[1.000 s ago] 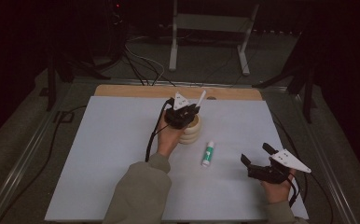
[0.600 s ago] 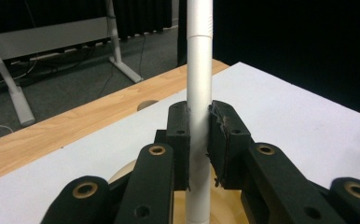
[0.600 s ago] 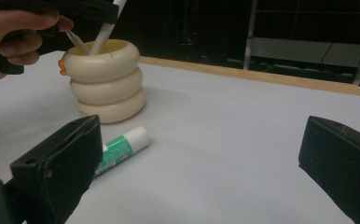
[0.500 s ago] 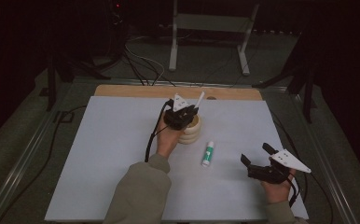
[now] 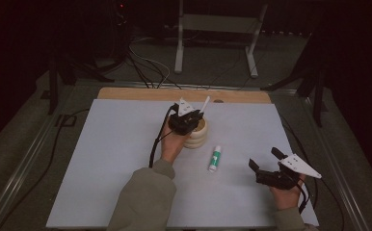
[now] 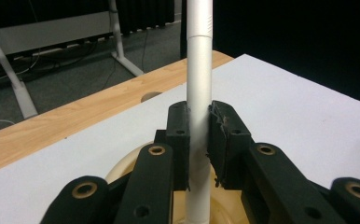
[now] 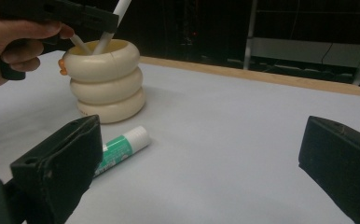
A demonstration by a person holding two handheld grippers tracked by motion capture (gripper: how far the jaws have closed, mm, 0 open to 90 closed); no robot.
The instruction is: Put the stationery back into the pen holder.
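Observation:
A cream ribbed cup [image 5: 197, 133] [image 7: 107, 84] stands near the middle of the white mat [image 5: 121, 144]. My left gripper [image 5: 190, 120] [image 6: 197, 144] hovers right over the cup, shut on a white stick [image 5: 205, 103] [image 6: 199, 93] whose lower end sits inside the cup [image 6: 127, 165]. In the right gripper view another thin white stick [image 7: 80, 44] leans in the cup beside it. A green-and-white tube [image 5: 215, 158] [image 7: 120, 147] lies on the mat to the right of the cup. My right gripper [image 5: 262, 167] rests at the mat's right front, open, with nothing between its jaws.
A wooden strip [image 5: 184, 95] [image 6: 75, 116] runs along the mat's far edge. Beyond it a metal stand [image 5: 215, 33] and cables lie on the dark floor. A black cable [image 5: 156, 142] trails from my left gripper over the mat.

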